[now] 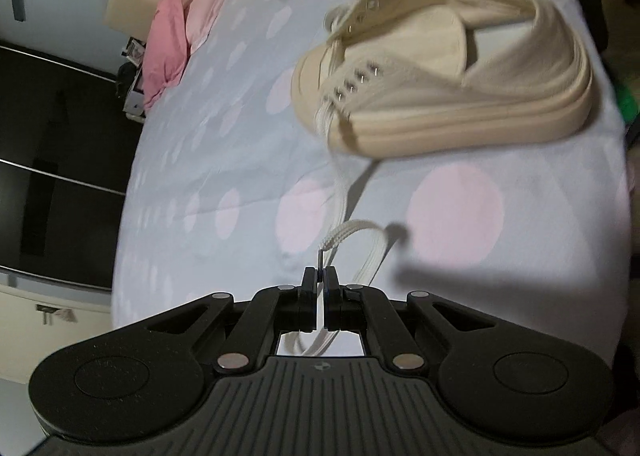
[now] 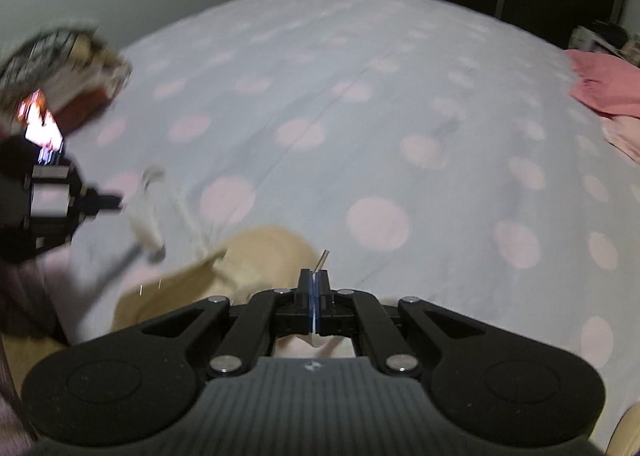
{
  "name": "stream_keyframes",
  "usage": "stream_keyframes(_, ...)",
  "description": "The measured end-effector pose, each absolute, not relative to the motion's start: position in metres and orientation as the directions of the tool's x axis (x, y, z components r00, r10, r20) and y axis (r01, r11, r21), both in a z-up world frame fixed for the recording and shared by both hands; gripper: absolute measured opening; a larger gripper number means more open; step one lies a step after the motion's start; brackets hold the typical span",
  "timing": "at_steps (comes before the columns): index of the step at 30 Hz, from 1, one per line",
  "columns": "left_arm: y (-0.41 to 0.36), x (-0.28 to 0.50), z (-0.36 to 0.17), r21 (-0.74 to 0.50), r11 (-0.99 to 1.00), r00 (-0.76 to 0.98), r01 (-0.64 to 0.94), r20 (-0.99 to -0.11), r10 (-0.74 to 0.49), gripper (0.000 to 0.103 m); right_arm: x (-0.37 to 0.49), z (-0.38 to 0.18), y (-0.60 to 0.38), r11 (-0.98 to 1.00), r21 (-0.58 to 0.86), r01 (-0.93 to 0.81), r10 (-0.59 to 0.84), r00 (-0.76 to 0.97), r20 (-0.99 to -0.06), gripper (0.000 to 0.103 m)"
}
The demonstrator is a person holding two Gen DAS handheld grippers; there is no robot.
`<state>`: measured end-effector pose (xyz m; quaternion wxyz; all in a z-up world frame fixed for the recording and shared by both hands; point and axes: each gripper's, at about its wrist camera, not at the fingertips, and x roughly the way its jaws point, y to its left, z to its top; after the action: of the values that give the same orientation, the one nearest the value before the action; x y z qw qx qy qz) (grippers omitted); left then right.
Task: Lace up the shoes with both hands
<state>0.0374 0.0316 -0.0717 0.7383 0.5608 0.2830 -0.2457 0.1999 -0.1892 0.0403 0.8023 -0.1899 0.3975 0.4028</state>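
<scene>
Two grippers, each clamped on a lace end: the left gripper [image 1: 320,276] pinches the white shoelace [image 1: 360,244] just behind its clear tip, and the right gripper [image 2: 315,280] has its fingers pressed together on the other tip [image 2: 322,258]. Beyond the left one, the cream shoe [image 1: 448,83] lies on the spotted bedspread [image 1: 224,159], laces trailing from its eyelets, interior blurred. Farther back, pink pillows [image 1: 168,39].

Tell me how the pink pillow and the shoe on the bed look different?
The pink pillow is pink, soft and crumpled; the shoe is cream with a thick ridged sole. The pillow lies at the bed's far end; the shoe sits nearer, with metal eyelets. Both rest on the spotted bedspread.
</scene>
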Motion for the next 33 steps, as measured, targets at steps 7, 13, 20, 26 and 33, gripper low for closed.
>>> stream_keyframes(7,0.032,0.056,-0.036,0.509,0.478,0.642,0.716,-0.749,-0.164,0.008,0.183,0.025,-0.185,0.531,-0.009,-0.847,0.469,0.303,-0.830,0.001)
stream_keyframes(13,0.040,0.077,-0.006,0.259,0.681,0.555,0.685,-0.791,-0.258,0.024,0.181,0.031,-0.182,0.523,-0.019,-0.852,0.472,0.308,-0.826,0.001)
stream_keyframes(20,0.040,0.087,0.023,0.056,0.763,0.527,0.644,-0.756,-0.389,0.041,0.172,0.041,-0.168,0.455,-0.028,-0.890,0.512,0.288,-0.809,0.001)
stream_keyframes(26,0.028,0.089,0.025,0.022,0.752,0.505,0.659,-0.754,-0.420,0.042,0.162,0.047,-0.155,0.384,-0.076,-0.920,0.520,0.283,-0.806,0.001)
stream_keyframes(33,0.015,0.095,0.012,-0.135,0.729,0.403,0.671,-0.760,-0.511,0.042,0.151,0.041,-0.148,0.307,-0.139,-0.941,0.496,0.283,-0.821,0.001)
